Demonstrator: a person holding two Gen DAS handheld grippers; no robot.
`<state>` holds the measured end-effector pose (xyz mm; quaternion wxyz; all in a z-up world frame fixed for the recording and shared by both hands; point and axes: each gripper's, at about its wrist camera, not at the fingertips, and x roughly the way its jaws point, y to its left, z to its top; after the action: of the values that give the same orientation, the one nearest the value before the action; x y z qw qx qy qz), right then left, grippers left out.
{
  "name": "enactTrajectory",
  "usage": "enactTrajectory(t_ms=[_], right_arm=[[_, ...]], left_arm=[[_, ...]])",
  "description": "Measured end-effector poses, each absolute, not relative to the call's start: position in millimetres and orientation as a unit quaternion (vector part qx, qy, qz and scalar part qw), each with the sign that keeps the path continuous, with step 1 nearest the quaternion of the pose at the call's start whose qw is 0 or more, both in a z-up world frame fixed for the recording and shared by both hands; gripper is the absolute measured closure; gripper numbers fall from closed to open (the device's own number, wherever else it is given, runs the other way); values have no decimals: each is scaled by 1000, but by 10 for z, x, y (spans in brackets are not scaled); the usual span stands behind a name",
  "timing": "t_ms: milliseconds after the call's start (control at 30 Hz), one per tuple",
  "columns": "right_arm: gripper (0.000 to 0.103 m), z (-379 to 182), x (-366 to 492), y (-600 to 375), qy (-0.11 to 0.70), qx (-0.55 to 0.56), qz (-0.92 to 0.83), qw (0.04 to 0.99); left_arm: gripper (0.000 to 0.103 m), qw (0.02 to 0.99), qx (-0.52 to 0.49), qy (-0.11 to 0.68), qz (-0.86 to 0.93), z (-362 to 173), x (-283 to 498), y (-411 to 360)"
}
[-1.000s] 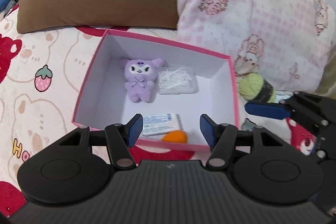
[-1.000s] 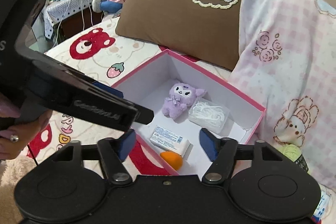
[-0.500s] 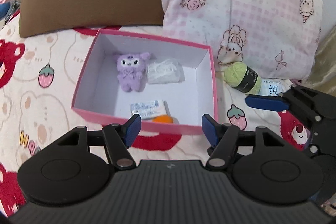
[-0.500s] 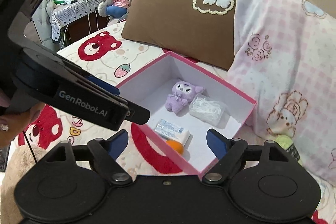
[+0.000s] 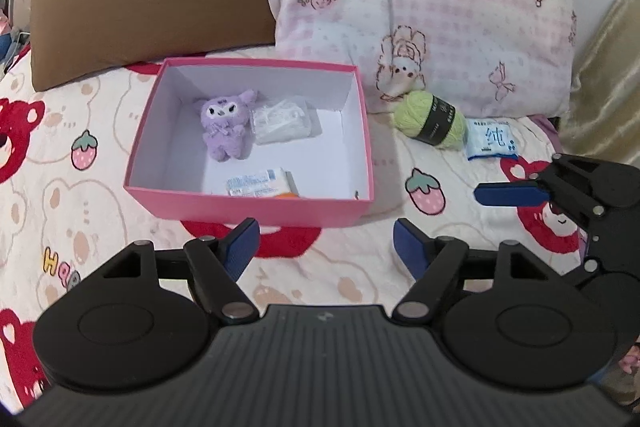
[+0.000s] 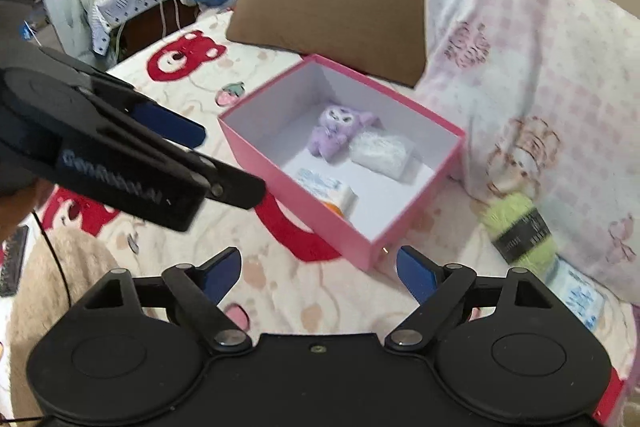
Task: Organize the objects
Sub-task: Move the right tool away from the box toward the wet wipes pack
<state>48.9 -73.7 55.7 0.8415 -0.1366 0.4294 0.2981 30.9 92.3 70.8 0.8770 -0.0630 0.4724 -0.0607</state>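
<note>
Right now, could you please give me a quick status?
Both tools open, empty. Yarn ball and tissue pack outside pink box. Path unobstructed.

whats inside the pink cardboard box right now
Inside the pink cardboard box: a purple plush doll, a clear bag of white string, a white-blue packet and an orange item, mostly hidden by the front wall.

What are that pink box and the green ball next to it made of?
The pink box looks like stiff cardboard: thin straight walls, matte pink outside, plain white inside. The green ball seems to be soft yarn, probably wool or acrylic, since wound strands show and a dark paper-like band wraps its middle.
</note>
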Motion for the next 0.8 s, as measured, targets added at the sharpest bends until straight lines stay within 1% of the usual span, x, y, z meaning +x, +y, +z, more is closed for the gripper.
enactTrajectory(t_ms=[300,500,567,733,800], right_arm=[[15,465,309,-1060,449,-136,266,842],[15,439,251,-1306,455,-126,249,845],[15,423,244,-1388,459,-121,245,845],[15,363,218,-1580,465,-118,234,845],[15,341,220,-1663,466,-113,229,847]], left_arm=[[29,864,-57,492,-91,595,137,665],[24,859,-31,499,-108,584,90,440],[20,859,-23,500,-112,586,78,377],[16,848,-24,514,-126,530,91,254],[16,845,-22,519,-128,484,110,194]])
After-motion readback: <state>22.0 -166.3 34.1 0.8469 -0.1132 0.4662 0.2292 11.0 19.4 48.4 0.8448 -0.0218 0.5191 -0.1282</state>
